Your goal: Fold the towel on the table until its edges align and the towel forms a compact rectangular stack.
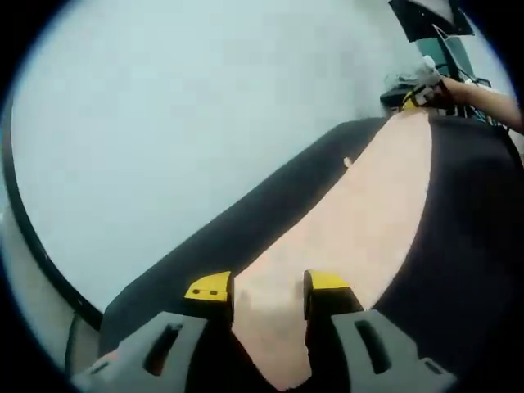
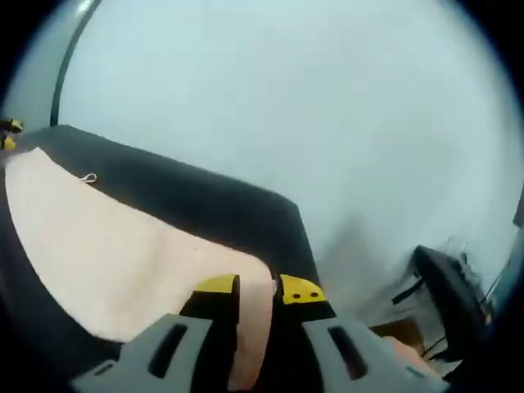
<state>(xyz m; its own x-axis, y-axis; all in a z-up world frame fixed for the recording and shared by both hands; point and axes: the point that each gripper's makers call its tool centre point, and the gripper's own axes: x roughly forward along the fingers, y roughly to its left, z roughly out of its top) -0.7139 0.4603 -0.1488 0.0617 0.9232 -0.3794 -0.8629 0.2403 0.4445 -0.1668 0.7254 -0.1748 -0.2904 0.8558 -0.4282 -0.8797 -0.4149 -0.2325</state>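
A peach towel (image 1: 360, 213) lies stretched along a black table (image 1: 467, 246); a small white loop tag (image 1: 347, 162) sits at its edge. My left gripper (image 1: 268, 286) holds one end of the towel, the cloth bunched between its yellow-tipped jaws. At the far end of the towel, my right gripper (image 1: 416, 97) shows with a person's hand (image 1: 479, 97) behind it. In the right gripper view, the towel (image 2: 106, 254) runs from my right gripper (image 2: 258, 288), shut on its near corner, out to my left gripper (image 2: 10, 135). The tag (image 2: 88, 178) shows there too.
The black table (image 2: 213, 205) ends in a rounded edge just beyond the towel, over a pale grey floor (image 1: 164, 139). Dark equipment and cables (image 1: 434, 33) stand past the far end. A dark chair-like object (image 2: 446, 295) stands off the table's corner.
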